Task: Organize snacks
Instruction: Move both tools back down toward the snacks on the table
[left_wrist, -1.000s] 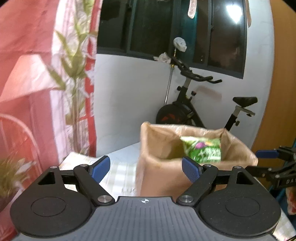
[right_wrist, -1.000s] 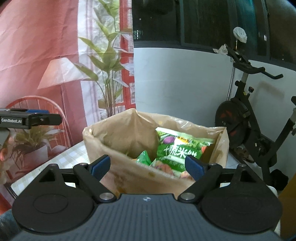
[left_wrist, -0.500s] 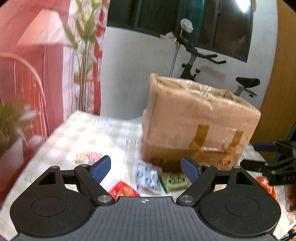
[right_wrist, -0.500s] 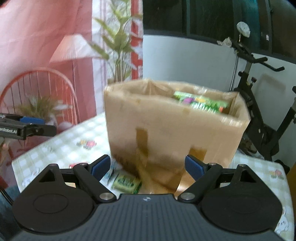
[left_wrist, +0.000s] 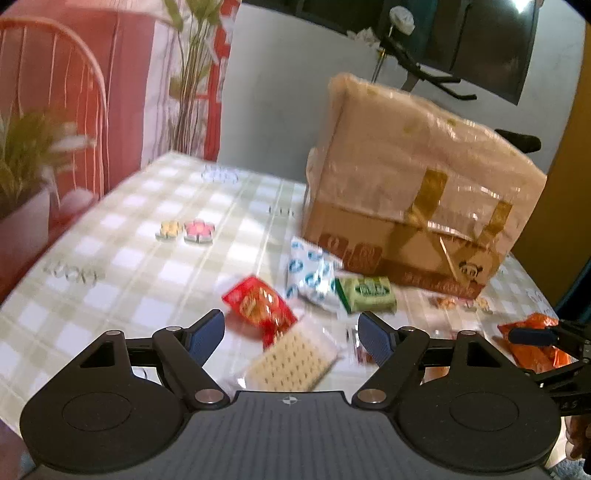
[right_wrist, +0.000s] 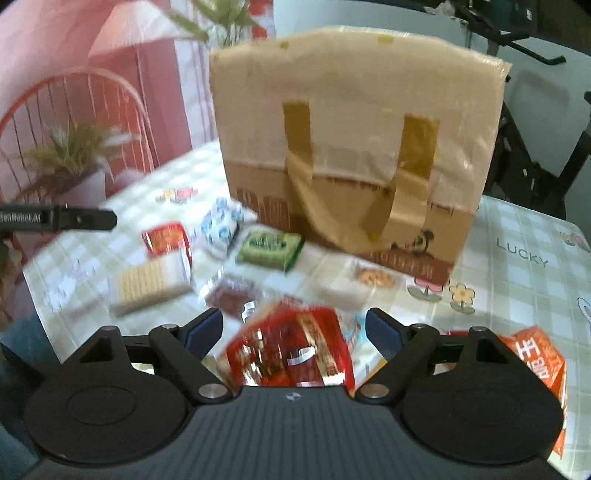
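Note:
A tall brown paper bag stands on the checked tablecloth. Loose snacks lie before it: a red packet, a cracker pack, a white-and-blue pouch and a green packet. My left gripper hangs above the crackers, its jaws closing with nothing touching the pads. My right gripper hovers over a shiny red packet, jaws closing, pads clear of it. An orange packet lies at the right. The bag's inside is hidden.
The table ends near a red wire chair and a potted plant on the left. An exercise bike stands behind the bag. A small clear tub of nuts sits by the bag's base.
Both grippers have come down from above the bag's open top to just over the table. The bag's contents dropped out of sight and the loose snacks came into view.

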